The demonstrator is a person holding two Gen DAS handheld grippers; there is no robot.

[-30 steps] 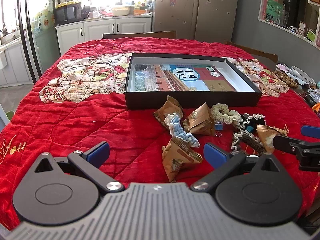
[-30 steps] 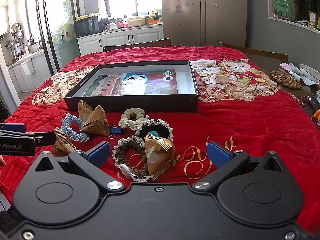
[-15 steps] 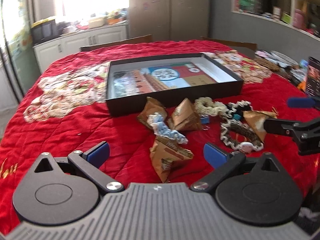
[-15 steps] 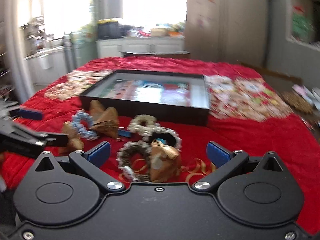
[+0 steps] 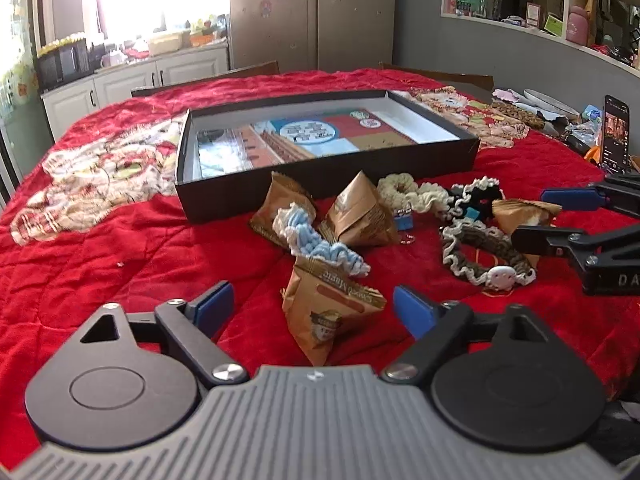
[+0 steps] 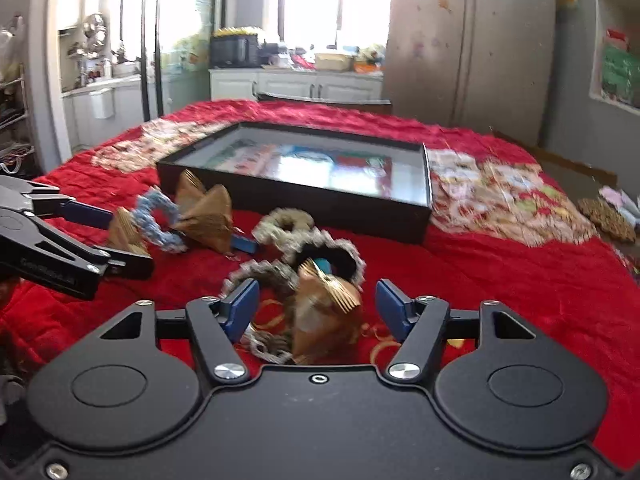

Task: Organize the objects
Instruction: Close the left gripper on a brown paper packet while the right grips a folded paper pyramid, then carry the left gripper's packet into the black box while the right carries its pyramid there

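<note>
My left gripper (image 5: 312,310) straddles a brown pyramid packet (image 5: 328,312) on the red cloth. Its jaws are closing and the blue pads stand just clear of the packet. My right gripper (image 6: 317,309) is closing around another brown packet (image 6: 324,312), which rests on a grey-brown scrunchie (image 6: 264,276); its pads are clear too. Further up lie a blue scrunchie (image 5: 320,244), two more packets (image 5: 360,216), a cream scrunchie (image 5: 400,188) and a black-and-white one (image 5: 476,196). The black shallow box (image 5: 320,184) stands behind them.
A small blue binder clip (image 5: 404,220) lies among the pile. At the table's right edge a phone (image 5: 616,132) stands upright beside plates and brown coasters (image 5: 516,114). Chair backs line the far side of the table, with kitchen cabinets beyond.
Both pairs of jaws have narrowed around their packets, the right more than the left. The left gripper has sunk closer to the cloth, and both views have rolled slightly.
</note>
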